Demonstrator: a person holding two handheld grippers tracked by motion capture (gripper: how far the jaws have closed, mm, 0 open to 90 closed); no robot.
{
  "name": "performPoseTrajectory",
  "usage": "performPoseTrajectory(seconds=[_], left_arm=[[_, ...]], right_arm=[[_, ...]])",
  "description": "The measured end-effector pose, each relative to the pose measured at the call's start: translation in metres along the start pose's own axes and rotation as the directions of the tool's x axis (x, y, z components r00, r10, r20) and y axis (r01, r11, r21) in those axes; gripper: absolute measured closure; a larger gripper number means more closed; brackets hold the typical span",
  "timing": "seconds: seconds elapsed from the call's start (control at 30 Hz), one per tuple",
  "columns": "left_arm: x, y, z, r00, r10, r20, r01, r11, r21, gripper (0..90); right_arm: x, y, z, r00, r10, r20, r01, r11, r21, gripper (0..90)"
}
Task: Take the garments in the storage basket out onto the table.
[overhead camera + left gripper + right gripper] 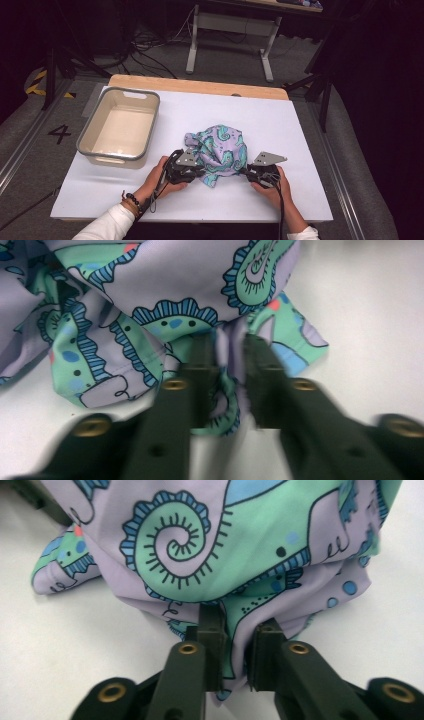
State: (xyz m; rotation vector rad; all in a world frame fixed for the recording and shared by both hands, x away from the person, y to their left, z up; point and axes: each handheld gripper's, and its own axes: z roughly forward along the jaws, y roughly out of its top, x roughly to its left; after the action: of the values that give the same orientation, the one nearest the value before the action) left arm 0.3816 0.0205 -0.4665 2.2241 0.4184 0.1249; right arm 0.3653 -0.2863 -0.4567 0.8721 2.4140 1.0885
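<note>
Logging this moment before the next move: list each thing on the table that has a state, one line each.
Patterned cloth: crumpled in a heap on the white table, pinched at both sides.
Left tongs: shut on a fold of the cloth.
Right tongs: shut on a fold of the cloth.
Grey bin: upright, empty.

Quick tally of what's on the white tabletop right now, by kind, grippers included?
Patterned cloth: 1, crumpled, pinched from both sides
Bin: 1, beige with grey rim, nothing inside
Grippers: 2, left gripper and right gripper, each shut on the cloth
Total: 4
</note>
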Motion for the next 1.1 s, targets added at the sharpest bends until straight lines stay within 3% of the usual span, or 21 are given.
performPoseTrajectory(seconds=[0.07,0.27,0.3,0.43,0.53,0.57,0.8,1.03,1.1], left_arm=[[0.000,0.000,-0.004,0.9999,0.014,-0.001,-0.014,0.9998,-0.015,87.2],[-0.003,0.002,-0.020,0.9983,0.053,-0.026,-0.054,0.9978,-0.040,88.3],[-0.004,0.002,-0.021,0.9987,0.043,-0.026,-0.045,0.9976,-0.053,88.4],[-0.005,0.002,-0.032,0.9971,0.067,-0.036,-0.069,0.9960,-0.057,88.5],[-0.007,0.002,-0.036,0.9964,0.073,-0.042,-0.076,0.9949,-0.066,88.5],[-0.008,0.002,-0.037,0.9963,0.077,-0.038,-0.080,0.9946,-0.066,88.5],[-0.019,0.001,-0.043,0.9913,0.124,-0.045,-0.126,0.9913,-0.040,88.6],[-0.029,-0.011,-0.046,0.9898,0.141,-0.024,-0.141,0.9900,-0.008,88.7],[-0.033,-0.013,-0.046,0.9915,0.130,-0.013,-0.130,0.9915,-0.005,88.7]], right_arm=[[0.000,0.001,-0.006,0.9999,-0.009,0.010,0.009,1.000,-0.018,83.5],[-0.002,0.003,-0.032,0.9986,0.010,0.052,-0.004,0.993,-0.118,84.3],[-0.002,0.003,-0.036,0.9981,0.014,0.060,-0.006,0.991,-0.135,84.3],[-0.004,0.004,-0.052,0.9947,0.037,0.096,-0.017,0.978,-0.207,84.5],[-0.006,0.004,-0.057,0.9922,0.055,0.112,-0.028,0.973,-0.230,84.3],[-0.007,0.003,-0.061,0.9894,0.071,0.127,-0.037,0.967,-0.254,84.3],[-0.009,0.000,-0.065,0.9821,0.097,0.161,-0.049,0.960,-0.275,84.4],[-0.014,-0.007,-0.062,0.9722,0.123,0.199,-0.074,0.969,-0.237,84.5],[-0.017,-0.009,-0.060,0.9689,0.133,0.209,-0.086,0.972,-0.219,84.5]])
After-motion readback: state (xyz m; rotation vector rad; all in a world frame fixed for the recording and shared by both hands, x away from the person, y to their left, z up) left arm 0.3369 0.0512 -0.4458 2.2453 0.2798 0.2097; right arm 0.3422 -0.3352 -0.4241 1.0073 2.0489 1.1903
